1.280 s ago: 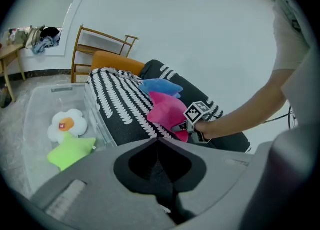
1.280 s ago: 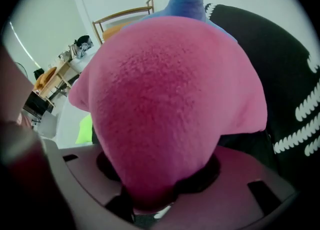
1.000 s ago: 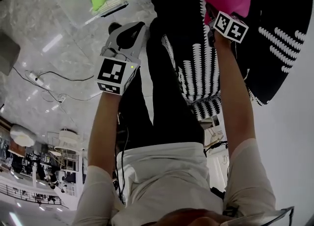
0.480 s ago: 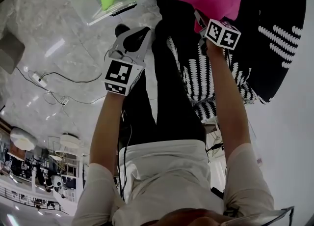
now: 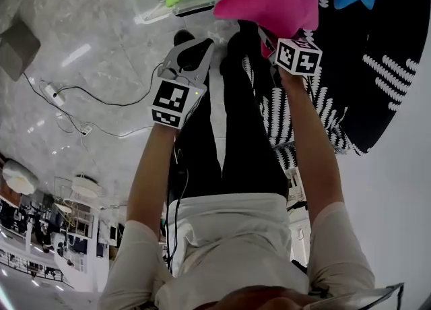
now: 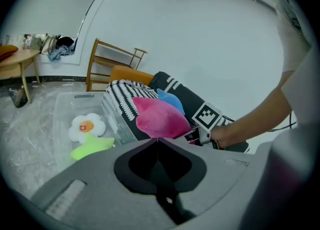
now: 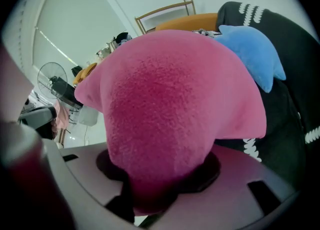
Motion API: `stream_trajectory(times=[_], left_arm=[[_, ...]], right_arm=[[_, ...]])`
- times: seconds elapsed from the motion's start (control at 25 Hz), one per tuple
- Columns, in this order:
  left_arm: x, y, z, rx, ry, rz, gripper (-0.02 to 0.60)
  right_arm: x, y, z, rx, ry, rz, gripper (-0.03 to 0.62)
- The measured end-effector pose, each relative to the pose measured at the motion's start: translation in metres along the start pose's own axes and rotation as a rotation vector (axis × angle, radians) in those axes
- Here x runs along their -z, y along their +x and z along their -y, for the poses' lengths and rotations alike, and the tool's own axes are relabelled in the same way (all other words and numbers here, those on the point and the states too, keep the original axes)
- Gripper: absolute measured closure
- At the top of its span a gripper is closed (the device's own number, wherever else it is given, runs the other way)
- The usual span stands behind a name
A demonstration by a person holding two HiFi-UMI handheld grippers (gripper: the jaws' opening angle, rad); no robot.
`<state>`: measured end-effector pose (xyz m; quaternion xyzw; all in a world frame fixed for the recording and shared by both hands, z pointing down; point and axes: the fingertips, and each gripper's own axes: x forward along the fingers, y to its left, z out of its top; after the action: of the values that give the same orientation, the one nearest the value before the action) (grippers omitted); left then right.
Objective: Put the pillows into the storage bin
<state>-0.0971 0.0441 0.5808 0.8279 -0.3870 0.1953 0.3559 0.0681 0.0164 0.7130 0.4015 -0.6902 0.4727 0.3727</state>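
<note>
four pillows total, one of each. one pink star pillow is clamped by one of its points in the right tongs, jaws pressed into the plush, rest of the star sticking out past the tips, no real long axis. it hangs in the air above the edge of the black patterned seat, just beside the near wall of the one clear storage bin. key relation: the bin lies to the left of the held pillow in the head view, on the left tongs' side, so the carry looks like it needs to go leftward over the rim before any release. hard to tell if the pillow already overlaps the rim. inside the bin: one green star pillow and one white flower pillow, touching each other. one blue star pillow lies on the seat behind the pink one, well apart from the bin, probably the last to move. left tongs are closed tip to tip with nothing between them, nearer the bin than the right, hovering over the marble floor. two tongs, one loaded.
</note>
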Motion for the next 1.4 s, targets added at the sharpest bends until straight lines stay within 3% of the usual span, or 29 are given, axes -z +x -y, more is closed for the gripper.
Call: stream_trajectory(times=[0.4,0.84,1.12,1.36,1.4], left_arm=[[0.026,-0.046,-0.064,-0.086,-0.093,0.02,0.563],[0.017,-0.073,-0.154,-0.162,-0.164,0.088,0.563],[0.017,-0.092,-0.182,-0.194,-0.2,0.116,0.563],[0.032,-0.106,-0.187,-0.212,-0.233,0.109,0.563],[0.034,-0.108,-0.19,-0.215,-0.24,0.107,0.563]], right_arm=[[-0.03,0.048,-0.069,-0.003,-0.246,-0.08,0.37],[-0.096,0.122,-0.122,0.095,-0.537,-0.115,0.37],[-0.136,0.148,-0.134,0.217,-0.735,-0.086,0.37],[-0.167,0.157,-0.15,0.272,-0.824,-0.078,0.358],[-0.172,0.162,-0.156,0.259,-0.828,-0.061,0.331]])
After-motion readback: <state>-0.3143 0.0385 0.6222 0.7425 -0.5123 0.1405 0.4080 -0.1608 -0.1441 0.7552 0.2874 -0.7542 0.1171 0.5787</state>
